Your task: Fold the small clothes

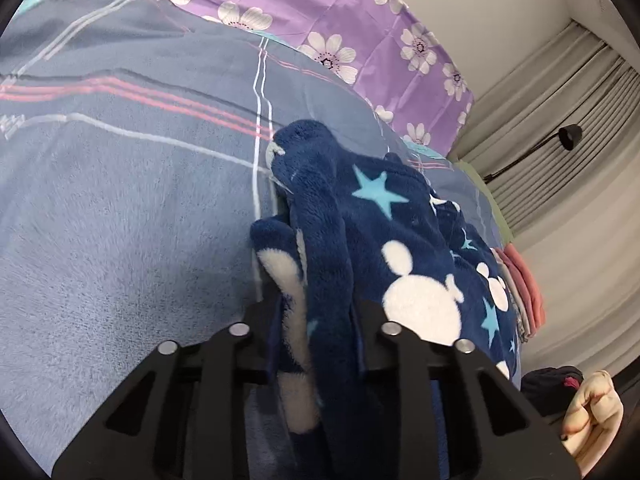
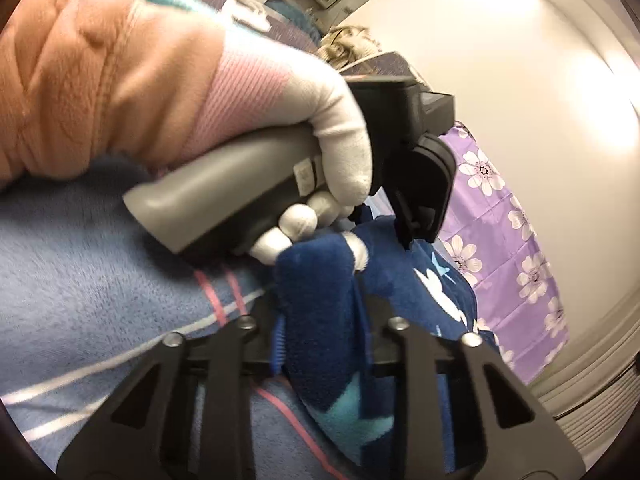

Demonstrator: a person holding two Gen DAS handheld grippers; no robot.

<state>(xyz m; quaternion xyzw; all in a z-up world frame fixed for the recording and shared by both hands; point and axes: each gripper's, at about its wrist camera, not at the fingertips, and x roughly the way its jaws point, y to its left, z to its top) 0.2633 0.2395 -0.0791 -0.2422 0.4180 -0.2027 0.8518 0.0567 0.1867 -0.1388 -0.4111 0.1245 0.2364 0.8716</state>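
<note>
The left gripper (image 1: 316, 312) is clamped on a fold of the navy star-print fleece garment (image 1: 400, 240), and the right gripper (image 2: 324, 320) pinches another fold. The garment lies on a blue-grey striped blanket (image 1: 120, 200). A gloved hand (image 2: 320, 120) blocks the right view. Farther stand a purple flowered sheet (image 1: 360, 20) and grey curtains (image 1: 560, 100).

You are working over a bed where a blue-grey fleece blanket (image 1: 120, 208) with pink and white stripes is lying beside a purple flowered sheet (image 1: 360, 20), while a plain white wall (image 2: 500, 60) and pale pleated curtains (image 1: 560, 120) are closing off the room behind.
</note>
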